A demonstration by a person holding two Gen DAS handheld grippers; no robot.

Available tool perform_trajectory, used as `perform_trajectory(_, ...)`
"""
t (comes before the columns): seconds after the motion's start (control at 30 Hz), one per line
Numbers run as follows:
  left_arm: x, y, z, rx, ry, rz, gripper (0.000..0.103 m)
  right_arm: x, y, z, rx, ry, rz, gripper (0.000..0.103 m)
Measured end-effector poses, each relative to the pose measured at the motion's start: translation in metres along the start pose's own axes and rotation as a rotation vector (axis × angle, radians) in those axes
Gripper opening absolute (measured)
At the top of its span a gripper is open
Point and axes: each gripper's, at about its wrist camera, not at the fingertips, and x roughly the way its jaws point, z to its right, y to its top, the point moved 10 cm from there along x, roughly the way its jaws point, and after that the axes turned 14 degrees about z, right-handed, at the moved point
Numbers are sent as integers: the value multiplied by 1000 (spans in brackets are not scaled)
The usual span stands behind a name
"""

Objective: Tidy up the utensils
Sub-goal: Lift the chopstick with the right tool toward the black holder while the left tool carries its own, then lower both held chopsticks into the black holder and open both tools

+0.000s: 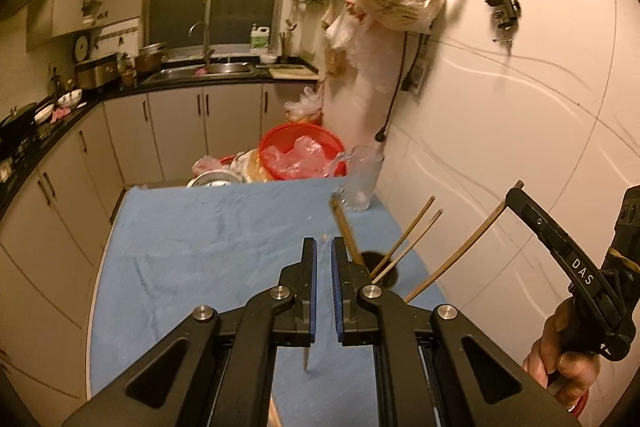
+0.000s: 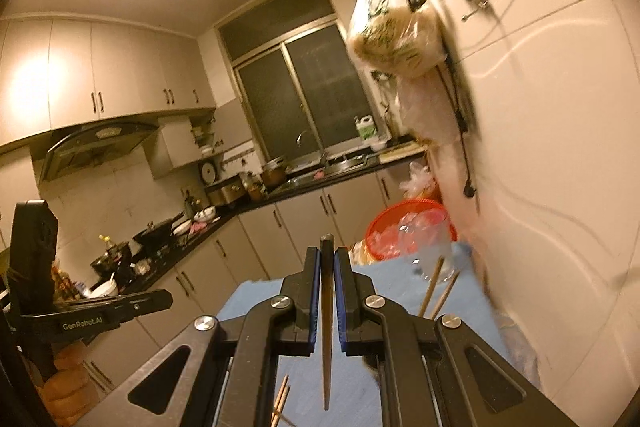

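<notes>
**Carrying chopsticks toward the holder**

Nearest, gripping one dark chopstick (image 2: 326, 327) in the right claw (image 2: 326, 259), jaws pinched tight on its shaft, tip hanging down for dropping in. Clamping the left claw (image 1: 324, 247) nearly shut too, probably on a thin stick (image 1: 307, 357) dangling below. Just beyond, on the blue cloth (image 1: 200, 247), collecting chopsticks upright in a dark holder (image 1: 382, 267). Farther, leaving the clear glass (image 1: 364, 183) by the wall.

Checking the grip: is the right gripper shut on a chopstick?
Yes: right gripper is shut; its blue pads clamp the dark wooden chopstick.
</notes>
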Motion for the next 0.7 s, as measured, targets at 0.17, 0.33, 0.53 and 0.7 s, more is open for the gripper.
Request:
perform_trajectory(0.17,16,15,21,19,-24,3,7,7,19,17,11,-22,21,7)
perform_trajectory(0.33,41,-2,21,24,-24,-58,7,11,18,31,27,-24,14,7)
perform_trajectory(0.53,103,-64,-17,-15,22,-263,8,9,8,41,57,-1,-5,7)
perform_trajectory(0.7,182,-120,-56,-89,96,-465,9,10,5,39,56,15,-7,7)
